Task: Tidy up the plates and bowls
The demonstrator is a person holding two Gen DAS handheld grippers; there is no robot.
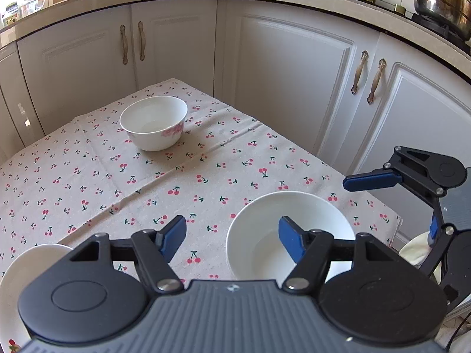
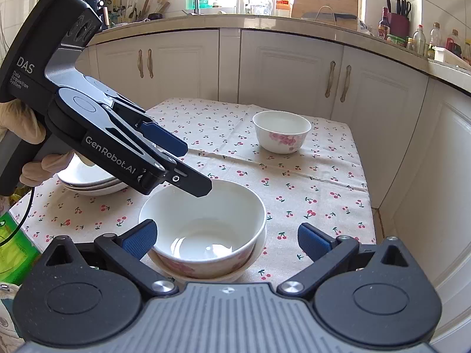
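Two white bowls with pink flowers are nested (image 2: 203, 229) on the cherry-print tablecloth (image 2: 294, 182), near the table's front; they also show in the left wrist view (image 1: 265, 235). My right gripper (image 2: 226, 242) is open, its fingers either side of the stack, touching nothing. My left gripper (image 1: 232, 235) is open, its right finger over the stack's rim; in the right wrist view it (image 2: 188, 164) hovers above the stack's far-left rim. A third flowered bowl (image 1: 154, 122) stands alone at the table's far side (image 2: 281, 131). A stack of white plates (image 2: 88, 178) sits at the left, partly hidden.
White cabinet doors (image 1: 294, 73) close behind and beside the table. The table edge (image 1: 394, 220) runs near the nested bowls. A green packet (image 2: 14, 244) lies at the left front. Countertop holds bottles, a pot (image 1: 441, 3) and a chopping board (image 2: 323, 3).
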